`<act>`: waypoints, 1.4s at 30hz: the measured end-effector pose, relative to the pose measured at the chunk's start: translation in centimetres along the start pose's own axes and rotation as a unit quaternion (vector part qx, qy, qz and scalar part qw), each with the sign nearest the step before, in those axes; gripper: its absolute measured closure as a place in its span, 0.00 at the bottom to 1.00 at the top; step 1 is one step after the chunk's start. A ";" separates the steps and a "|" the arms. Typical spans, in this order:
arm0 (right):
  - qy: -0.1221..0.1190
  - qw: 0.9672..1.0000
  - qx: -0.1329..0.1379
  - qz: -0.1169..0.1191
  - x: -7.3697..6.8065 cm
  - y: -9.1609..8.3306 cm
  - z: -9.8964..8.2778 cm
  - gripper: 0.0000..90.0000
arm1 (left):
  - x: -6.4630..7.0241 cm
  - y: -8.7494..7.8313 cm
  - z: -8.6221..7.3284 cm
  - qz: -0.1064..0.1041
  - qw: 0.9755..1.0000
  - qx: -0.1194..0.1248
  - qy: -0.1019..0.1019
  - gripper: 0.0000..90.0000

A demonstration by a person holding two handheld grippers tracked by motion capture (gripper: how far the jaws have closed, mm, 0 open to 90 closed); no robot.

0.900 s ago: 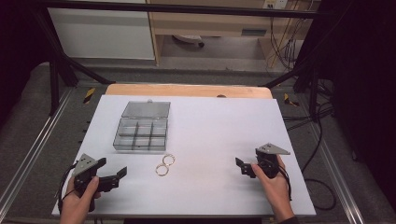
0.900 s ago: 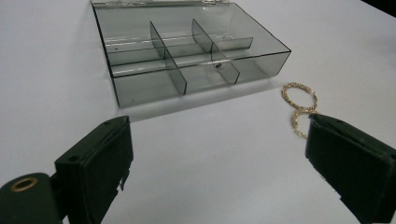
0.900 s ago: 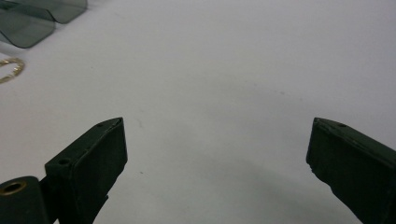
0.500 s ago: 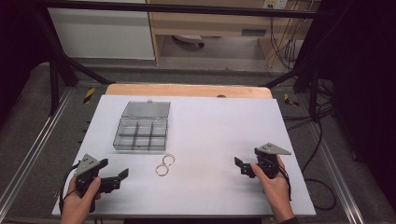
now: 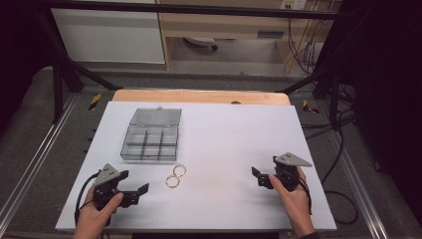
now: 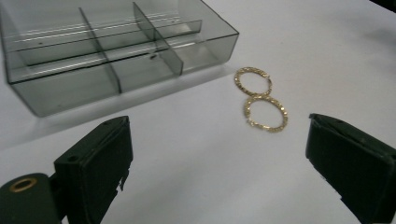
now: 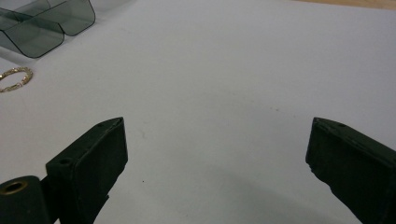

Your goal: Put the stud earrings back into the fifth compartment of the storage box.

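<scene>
Item one: two gold rings (image 6: 259, 99), lying flat on the white table (image 5: 224, 134), touching each other at one edge. We find them just ahead of the left gripper (image 5: 133, 191), slightly toward its right jaw, near but apart from it; in the left gripper view they sit between the two black jaws and beyond their tips, nothing touching them. Seen from the high view the rings (image 5: 176, 176) lie just in front of the box and well apart from the right gripper (image 5: 259, 177); one ring (image 7: 15, 78) appears at the left edge of the right gripper view. Item two: a clear smoky plastic box (image 5: 149, 143) with dividers, its lid (image 5: 156, 117) laid open flat behind it. We count several compartments; those we can see look empty, though the tinted walls make the far ones hard to judge. Item three: left gripper, jaws spread wide, nothing between the pads, held low over the table by the person's left hand (image 5: 94, 214), pointing toward the table's middle. Item four: right gripper, jaws likewise spread wide over bare table, held by the right hand (image 5: 293, 199), pointing leftward across the table, grey three-cornered plate (image 5: 292, 159) on top.
</scene>
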State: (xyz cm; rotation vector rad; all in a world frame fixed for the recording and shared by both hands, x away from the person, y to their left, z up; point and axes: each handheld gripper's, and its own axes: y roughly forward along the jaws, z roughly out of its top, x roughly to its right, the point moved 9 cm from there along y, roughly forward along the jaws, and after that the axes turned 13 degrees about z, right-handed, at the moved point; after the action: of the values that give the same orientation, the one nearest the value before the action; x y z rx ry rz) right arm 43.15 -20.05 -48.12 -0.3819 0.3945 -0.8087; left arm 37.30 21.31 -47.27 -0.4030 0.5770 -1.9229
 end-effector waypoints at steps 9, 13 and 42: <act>-0.002 1.000 -0.004 0.003 -0.1 0.1 0.0 0.06 | 3.2 2.5 0.4 -0.022 0.998 -0.029 0.042 0.29; -0.002 1.000 -0.006 0.004 -0.2 0.2 0.0 0.06 | 4.3 3.8 0.5 -0.029 0.997 -0.043 0.054 0.47; 0.003 1.000 -0.018 0.014 -0.5 0.4 -0.3 0.06 | 5.2 7.6 0.4 -0.005 0.994 -0.066 0.091 0.99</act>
State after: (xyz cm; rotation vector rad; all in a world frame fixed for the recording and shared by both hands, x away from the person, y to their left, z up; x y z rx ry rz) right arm 42.96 -19.45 -48.44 -0.4070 0.4194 -0.7759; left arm 41.19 13.86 -51.10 -0.3156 0.8268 -1.9493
